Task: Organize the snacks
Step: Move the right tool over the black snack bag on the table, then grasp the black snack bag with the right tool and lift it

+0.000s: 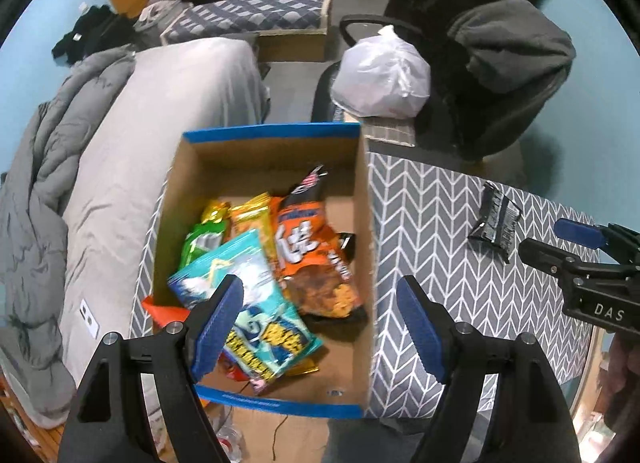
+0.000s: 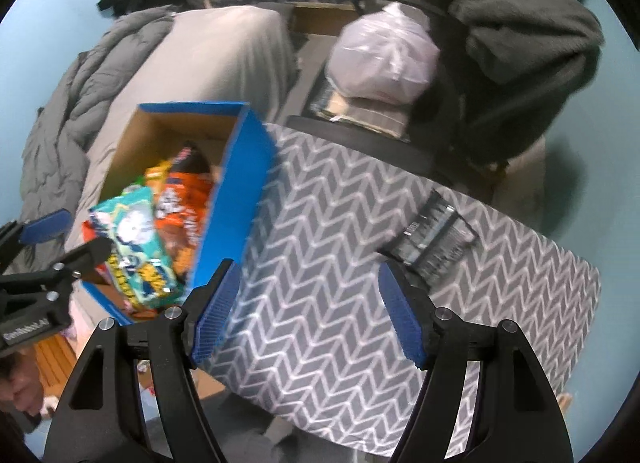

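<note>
A blue-rimmed cardboard box [image 1: 276, 131] holds several snack bags: a teal one [image 1: 256, 303], an orange one [image 1: 308, 247], a green one [image 1: 202, 239]. The box also shows in the right wrist view [image 2: 236, 199]. A black snack packet [image 1: 496, 219] lies on the chevron-covered table [image 1: 440, 247]; it also shows in the right wrist view [image 2: 432, 235]. My left gripper [image 1: 320, 327] is open and empty above the box's near end. My right gripper [image 2: 308, 311] is open and empty above the table, just short of the black packet. Each gripper shows at the edge of the other's view.
A bed with a grey quilt [image 1: 48, 183] lies left of the box. A chair behind the table carries a white plastic bag [image 1: 380, 75] and a grey fleece [image 1: 516, 47]. Clutter sits on the floor beyond.
</note>
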{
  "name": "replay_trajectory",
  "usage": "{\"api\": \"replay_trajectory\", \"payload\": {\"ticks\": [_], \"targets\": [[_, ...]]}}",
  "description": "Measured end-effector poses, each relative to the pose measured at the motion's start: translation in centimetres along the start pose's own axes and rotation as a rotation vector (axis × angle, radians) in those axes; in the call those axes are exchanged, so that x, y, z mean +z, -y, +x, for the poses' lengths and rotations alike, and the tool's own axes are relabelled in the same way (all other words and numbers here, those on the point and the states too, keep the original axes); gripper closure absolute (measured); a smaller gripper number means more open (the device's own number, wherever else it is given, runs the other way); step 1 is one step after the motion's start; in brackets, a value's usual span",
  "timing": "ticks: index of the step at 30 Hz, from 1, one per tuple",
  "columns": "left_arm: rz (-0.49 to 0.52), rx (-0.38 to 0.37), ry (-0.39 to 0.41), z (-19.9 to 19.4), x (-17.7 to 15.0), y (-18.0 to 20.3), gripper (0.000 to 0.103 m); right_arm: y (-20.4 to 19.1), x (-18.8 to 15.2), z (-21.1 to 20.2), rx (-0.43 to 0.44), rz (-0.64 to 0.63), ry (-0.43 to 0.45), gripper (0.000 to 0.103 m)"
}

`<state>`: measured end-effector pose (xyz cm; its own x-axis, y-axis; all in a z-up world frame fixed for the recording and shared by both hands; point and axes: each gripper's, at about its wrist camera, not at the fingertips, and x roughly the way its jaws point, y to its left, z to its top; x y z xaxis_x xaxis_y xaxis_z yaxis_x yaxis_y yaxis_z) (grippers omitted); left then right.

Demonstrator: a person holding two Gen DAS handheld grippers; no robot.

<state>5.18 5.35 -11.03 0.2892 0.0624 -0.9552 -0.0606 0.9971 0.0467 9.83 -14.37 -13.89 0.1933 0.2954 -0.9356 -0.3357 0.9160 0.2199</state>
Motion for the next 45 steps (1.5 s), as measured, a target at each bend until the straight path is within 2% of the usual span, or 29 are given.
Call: {"api": "replay_trajectory", "payload": {"ticks": [8, 13, 21, 29, 38, 45], "targets": [[0.076, -0.018, 0.003, 1.8, 1.8, 4.5, 0.023, 6.1, -1.2, 1.4, -0.046, 0.104, -0.05, 0.032], [0.13, -0.016, -0.01, 3.8, 3.0, 7.2, 0.023, 9.2, -1.5, 2.9, -0.034, 0.189, -0.084, 0.031], [0.214, -0.004, -0.008, 6.7, 4.7, 10.7, 0.023, 12.9, -0.9, 7.0, 0.022, 0.383, -0.135, 0.03], [0.249, -0.001, -0.015, 9.8, 6.5, 12.6, 0.023, 15.3, 0.1, 11.6, 0.003, 0.524, -0.16, 0.03], [0.313, 0.046, -0.007, 12.7, 7.6, 13.8, 0.023, 15.9, 0.8, 14.4, -0.079, 0.56, -0.197, 0.03], [0.367, 0.068, -0.009, 14.0, 7.8, 14.5, 0.023, 15.3, 1.3, 15.5, -0.14, 0.512, -0.202, 0.029]]}}
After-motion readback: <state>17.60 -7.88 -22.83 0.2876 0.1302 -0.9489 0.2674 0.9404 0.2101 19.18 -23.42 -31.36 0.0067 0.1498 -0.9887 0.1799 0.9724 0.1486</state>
